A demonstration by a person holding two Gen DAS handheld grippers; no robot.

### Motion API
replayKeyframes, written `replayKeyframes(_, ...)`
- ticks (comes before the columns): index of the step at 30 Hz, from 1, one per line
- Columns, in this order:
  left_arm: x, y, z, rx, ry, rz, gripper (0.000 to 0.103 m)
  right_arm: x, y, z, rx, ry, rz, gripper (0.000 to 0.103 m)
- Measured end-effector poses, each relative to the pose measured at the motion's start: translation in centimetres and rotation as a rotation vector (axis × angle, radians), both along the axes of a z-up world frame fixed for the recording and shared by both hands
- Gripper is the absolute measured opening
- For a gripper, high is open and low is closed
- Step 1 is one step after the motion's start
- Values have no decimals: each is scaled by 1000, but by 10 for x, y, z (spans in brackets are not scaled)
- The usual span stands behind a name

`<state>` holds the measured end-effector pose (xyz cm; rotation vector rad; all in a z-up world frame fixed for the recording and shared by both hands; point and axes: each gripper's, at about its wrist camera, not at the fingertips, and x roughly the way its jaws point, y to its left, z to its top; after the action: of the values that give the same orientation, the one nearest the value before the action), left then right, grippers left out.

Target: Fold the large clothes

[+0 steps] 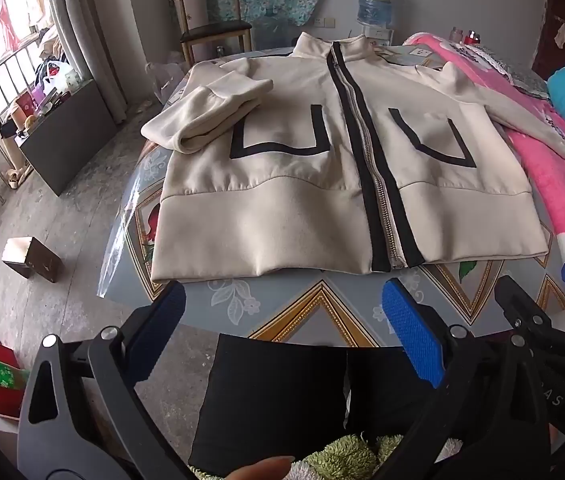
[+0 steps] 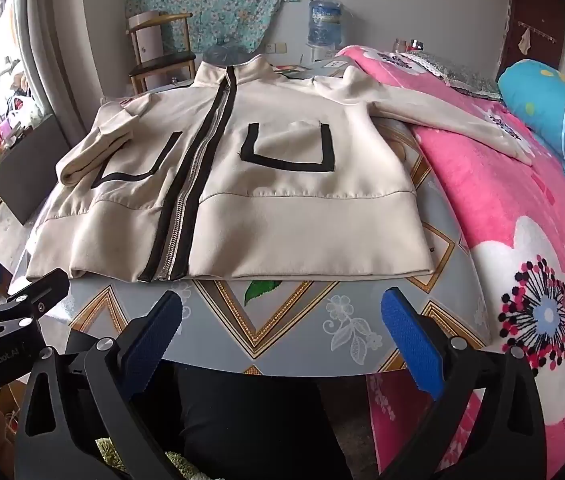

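Left wrist view first: the left gripper (image 1: 282,312) hangs at the near edge of the table (image 1: 322,304), fingers spread wide with nothing between them, and just beyond lies the cream jacket (image 1: 322,168), zipped, front up, collar at the far end and hem nearest us. One sleeve (image 1: 206,116) on the left is already doubled over onto the chest; over in the right wrist view the other sleeve (image 2: 450,124) trails off to the right across the pink blanket (image 2: 502,208). The right gripper (image 2: 282,312) is also poised near the hem, jaws fully apart, holding nothing. Now, the risks as I see them: that right sleeve lies on fuzzy fleece, so it may cling or drag the blanket when pulled in. The table cover looks glossy, and a one-sided tug could probably slide the whole jacket askew or off the near edge. The folded left sleeve sits loose and bulky, so lifting the hem might tip it off. And a pinch that catches only the top layer near the zipper (image 2: 186,184) would likely leave the back panel behind, wrinkling the fold.
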<state>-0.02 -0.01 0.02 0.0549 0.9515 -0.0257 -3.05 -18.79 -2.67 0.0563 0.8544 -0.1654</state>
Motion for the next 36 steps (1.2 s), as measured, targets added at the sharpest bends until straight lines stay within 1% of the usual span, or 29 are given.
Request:
replayKeyframes(29, 0, 0, 0, 1, 2, 2, 95, 1, 0, 5, -18, -1, -2, 97)
replayKeyframes(31, 0, 3, -5, 2, 2, 3, 95, 1, 0, 6, -19, -3, -4, 97)
replayKeyframes(36, 0, 6, -2, 1, 3, 3, 95, 1, 2, 6, -23, -1, -1, 97)
